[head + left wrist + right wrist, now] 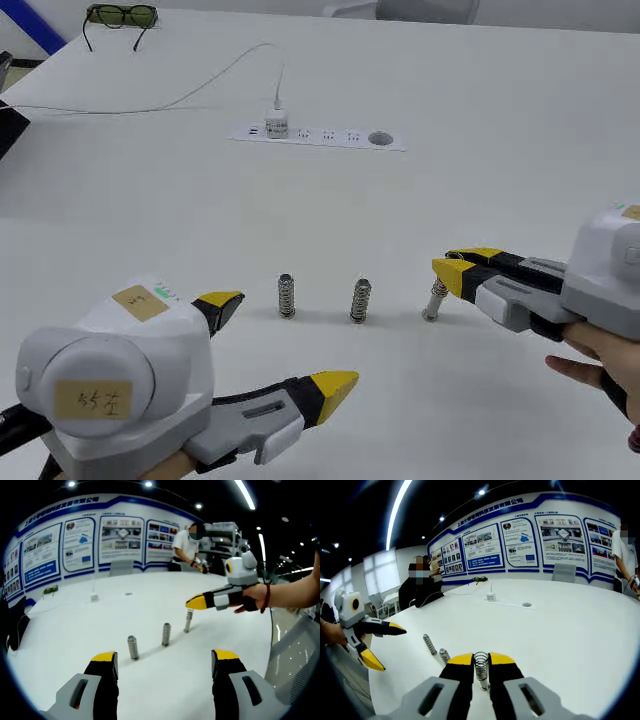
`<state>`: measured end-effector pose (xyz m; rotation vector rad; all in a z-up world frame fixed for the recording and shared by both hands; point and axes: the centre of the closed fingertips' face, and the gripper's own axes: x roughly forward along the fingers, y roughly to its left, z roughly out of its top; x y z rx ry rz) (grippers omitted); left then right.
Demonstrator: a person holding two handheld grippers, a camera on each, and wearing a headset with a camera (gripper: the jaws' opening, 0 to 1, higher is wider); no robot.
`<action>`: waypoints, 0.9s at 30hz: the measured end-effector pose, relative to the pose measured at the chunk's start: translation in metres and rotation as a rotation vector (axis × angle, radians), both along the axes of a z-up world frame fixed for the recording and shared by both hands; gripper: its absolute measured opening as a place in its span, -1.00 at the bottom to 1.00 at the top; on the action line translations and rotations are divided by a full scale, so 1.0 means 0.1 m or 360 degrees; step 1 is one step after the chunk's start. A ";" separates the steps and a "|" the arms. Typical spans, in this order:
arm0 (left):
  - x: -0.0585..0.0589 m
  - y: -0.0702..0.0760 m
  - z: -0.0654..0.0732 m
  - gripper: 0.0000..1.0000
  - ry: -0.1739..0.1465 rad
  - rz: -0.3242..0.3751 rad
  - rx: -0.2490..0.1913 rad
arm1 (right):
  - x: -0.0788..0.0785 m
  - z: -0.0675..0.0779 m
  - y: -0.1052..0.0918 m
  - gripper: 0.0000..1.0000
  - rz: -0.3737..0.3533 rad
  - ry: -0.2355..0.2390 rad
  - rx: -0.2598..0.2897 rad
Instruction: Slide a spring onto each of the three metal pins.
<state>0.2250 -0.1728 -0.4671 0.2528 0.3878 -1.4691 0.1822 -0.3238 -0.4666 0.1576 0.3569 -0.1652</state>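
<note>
Three upright metal pins stand in a row on the white table, each with a spring around it: left spring (287, 296), middle spring (361, 299), right spring (435, 299). My right gripper (456, 266) reaches in from the right, its yellow-tipped jaws closed narrowly on the top of the right spring (481, 666). The other two springs (428, 643) (444, 655) stand to its left. My left gripper (282, 340) is held open near the table's front edge, short of the row. Between its jaws I see all three springs (132, 647) (166, 634) (188, 620) and the right gripper (193, 602).
A white power strip (330, 136) with a plugged charger (277, 124) and cable lies at the back centre. Dark glasses (120, 15) rest at the far left corner. People stand beyond the table (186, 550) (417, 587).
</note>
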 end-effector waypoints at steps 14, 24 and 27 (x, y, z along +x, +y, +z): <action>0.03 0.01 0.00 0.53 -0.0004 0.0013 0.0001 | -0.01 -0.18 0.03 -0.76 0.0004 0.0067 -0.0008; 0.03 0.01 -0.01 0.51 -0.0003 0.0018 0.0005 | -0.01 -0.30 0.06 -0.75 -0.0005 0.0099 0.0022; 0.03 0.01 -0.01 0.51 -0.0003 0.0017 0.0003 | -0.02 -0.32 0.07 -0.75 -0.0012 0.0100 0.0033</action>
